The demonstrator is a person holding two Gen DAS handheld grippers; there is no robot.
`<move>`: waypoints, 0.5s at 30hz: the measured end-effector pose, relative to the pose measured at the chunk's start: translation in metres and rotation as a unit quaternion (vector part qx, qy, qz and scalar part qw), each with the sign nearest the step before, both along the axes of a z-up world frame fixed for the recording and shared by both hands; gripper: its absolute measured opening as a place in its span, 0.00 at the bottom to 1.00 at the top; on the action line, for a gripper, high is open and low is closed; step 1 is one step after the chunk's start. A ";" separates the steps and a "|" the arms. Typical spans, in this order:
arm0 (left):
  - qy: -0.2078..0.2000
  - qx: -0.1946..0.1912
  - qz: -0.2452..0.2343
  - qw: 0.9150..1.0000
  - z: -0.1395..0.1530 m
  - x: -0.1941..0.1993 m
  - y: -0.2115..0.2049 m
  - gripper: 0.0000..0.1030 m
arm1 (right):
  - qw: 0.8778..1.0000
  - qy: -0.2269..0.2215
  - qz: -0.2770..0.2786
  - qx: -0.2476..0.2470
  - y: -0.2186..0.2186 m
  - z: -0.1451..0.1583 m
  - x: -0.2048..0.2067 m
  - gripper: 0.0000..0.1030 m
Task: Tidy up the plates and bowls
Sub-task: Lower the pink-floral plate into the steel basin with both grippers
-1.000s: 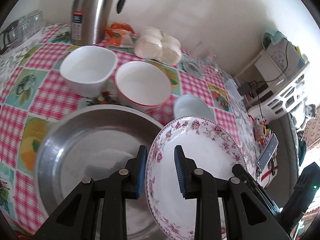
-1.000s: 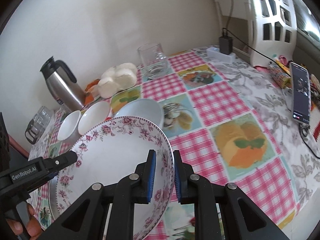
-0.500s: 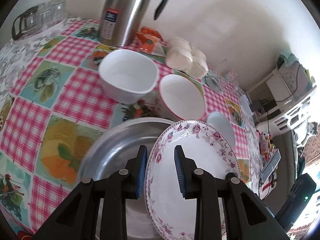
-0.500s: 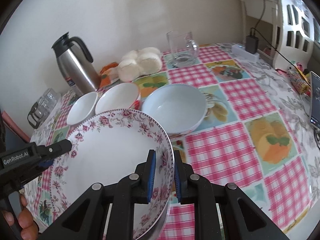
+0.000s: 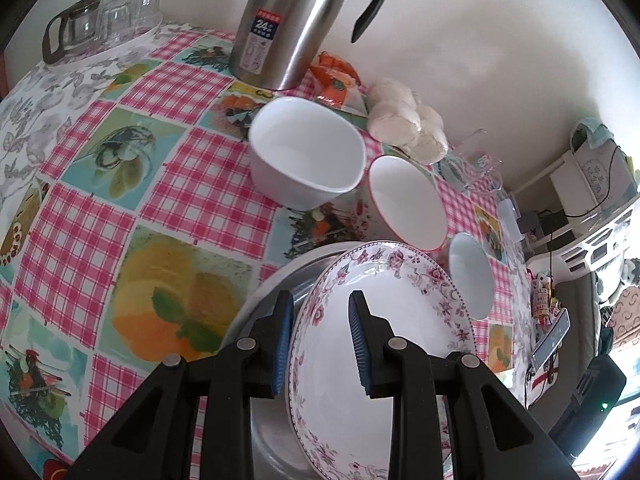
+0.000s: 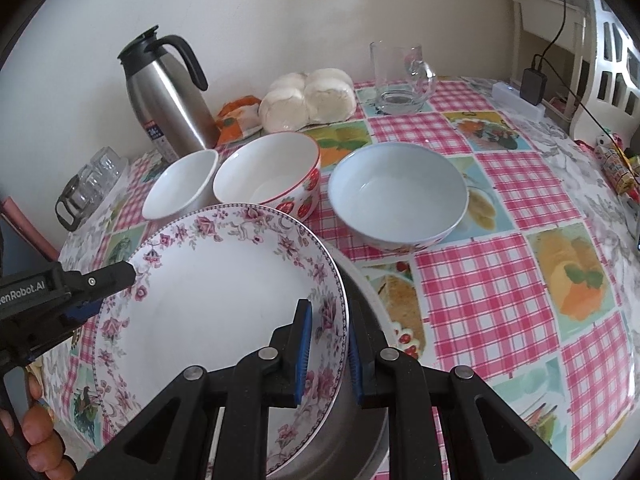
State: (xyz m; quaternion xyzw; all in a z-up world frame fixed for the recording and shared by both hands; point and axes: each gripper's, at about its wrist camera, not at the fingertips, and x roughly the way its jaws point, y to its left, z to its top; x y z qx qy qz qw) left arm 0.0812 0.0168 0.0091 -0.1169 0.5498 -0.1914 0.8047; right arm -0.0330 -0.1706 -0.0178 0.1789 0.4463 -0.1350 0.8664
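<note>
Two tools gripped one floral plate [image 6: 216, 300] by opposite rims. Right tool [image 6: 327, 354] was nearly closed, pads pinching the near-right rim. Left tool [image 5: 320, 342] stood a little wider, its pads straddling the left rim; contact looked firm but partly hidden. Plate was tilted, above a steel basin [image 6: 360, 412] on the desk [image 6: 520, 240]. Three empty bowls sat beyond: white [image 6: 180, 184], strawberry [image 6: 268, 176], pale blue [image 6: 398, 196], all upright.
</note>
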 end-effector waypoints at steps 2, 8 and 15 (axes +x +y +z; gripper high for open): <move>0.005 0.004 0.001 1.000 -0.003 0.001 0.002 0.28 | 1.000 0.004 0.003 -0.001 0.003 -0.002 0.002 0.18; 0.025 0.018 0.001 1.000 -0.013 0.001 0.002 0.28 | 1.000 0.027 0.009 0.001 0.005 -0.015 0.005 0.19; 0.052 0.038 -0.002 0.998 -0.026 0.001 -0.001 0.28 | 0.999 0.050 0.010 0.008 0.001 -0.024 0.007 0.19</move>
